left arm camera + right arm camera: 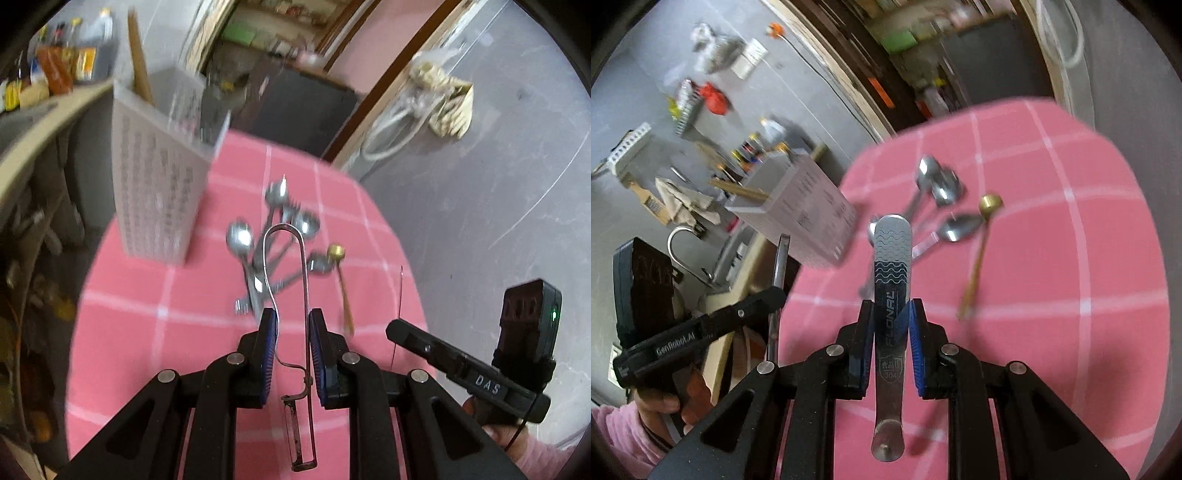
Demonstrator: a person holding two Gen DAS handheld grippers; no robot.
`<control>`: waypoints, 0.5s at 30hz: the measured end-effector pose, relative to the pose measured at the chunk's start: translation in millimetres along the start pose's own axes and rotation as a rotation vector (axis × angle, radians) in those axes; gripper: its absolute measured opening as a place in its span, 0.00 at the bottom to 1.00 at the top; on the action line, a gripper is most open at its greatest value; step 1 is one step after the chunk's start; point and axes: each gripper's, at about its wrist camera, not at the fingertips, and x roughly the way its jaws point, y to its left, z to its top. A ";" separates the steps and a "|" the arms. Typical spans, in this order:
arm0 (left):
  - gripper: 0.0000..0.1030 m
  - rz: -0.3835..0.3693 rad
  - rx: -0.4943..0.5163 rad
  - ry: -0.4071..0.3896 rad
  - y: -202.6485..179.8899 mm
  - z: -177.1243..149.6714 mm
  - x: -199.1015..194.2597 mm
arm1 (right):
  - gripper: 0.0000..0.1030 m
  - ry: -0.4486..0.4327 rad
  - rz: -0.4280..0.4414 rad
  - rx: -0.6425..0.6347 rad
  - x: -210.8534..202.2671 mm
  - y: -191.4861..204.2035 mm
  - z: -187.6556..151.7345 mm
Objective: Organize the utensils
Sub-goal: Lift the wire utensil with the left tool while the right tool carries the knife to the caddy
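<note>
Left gripper (291,332) pinches a wire peeler (291,295); right gripper (891,325) pinches a steel handle (892,280). Spoons (280,236) remain unsorted at twelve o'clock; caddy (159,177) at ten.

2 wrist fisheyes, angled down, close over shared pink table (147,314) (1071,295).
</note>
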 end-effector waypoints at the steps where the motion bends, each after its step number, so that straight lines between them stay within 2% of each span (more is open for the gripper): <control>1: 0.17 0.001 0.004 -0.017 -0.8 5.1 -5.0 | 0.16 -0.026 0.010 -0.011 -3.6 6.0 7.0; 9: 0.17 0.029 0.061 -0.270 1.9 88.1 -61.1 | 0.16 -0.247 0.151 -0.078 -19.3 59.5 75.9; 12: 0.17 0.049 0.078 -0.363 6.9 113.8 -72.6 | 0.16 -0.335 0.220 -0.097 -16.2 87.1 108.9; 15: 0.17 0.070 0.078 -0.449 16.7 137.5 -75.5 | 0.16 -0.394 0.251 -0.123 -9.0 111.2 130.2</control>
